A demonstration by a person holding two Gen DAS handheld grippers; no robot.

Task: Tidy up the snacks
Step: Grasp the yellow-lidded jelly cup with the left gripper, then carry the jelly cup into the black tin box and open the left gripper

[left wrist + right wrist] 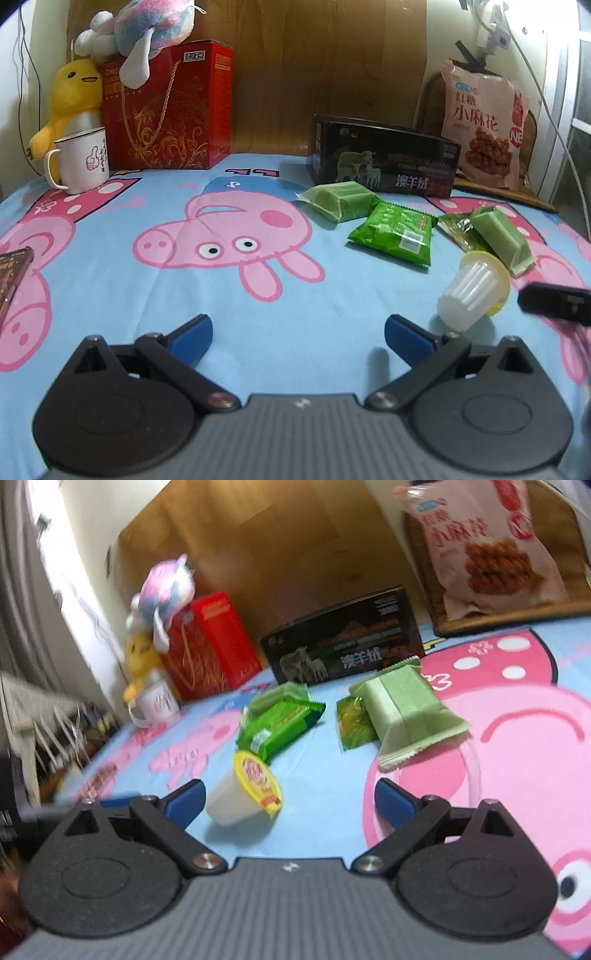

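A jelly cup with a yellow lid (pixel 472 291) lies on its side on the Peppa Pig cloth; in the right wrist view it (pixel 243 794) lies just ahead of the left finger. Behind it lie a bright green packet (pixel 395 232) (pixel 280 722), two pale green wrapped cakes (pixel 341 201) (pixel 502 236) (pixel 406 709) and a small olive-green sachet (pixel 460 229) (pixel 354 722). My left gripper (pixel 297 336) is open and empty above the cloth. My right gripper (pixel 290 805) is open and empty; part of it shows at the right edge of the left wrist view (pixel 554 302).
A black box (pixel 384 162) (pixel 343 642) and a pink snack bag (pixel 484 129) (pixel 487 542) stand at the back. A red gift box (pixel 166 110), plush toys (pixel 74 96) and a white mug (pixel 79 162) stand at the back left. A dark packet (pixel 11 273) lies at the left edge.
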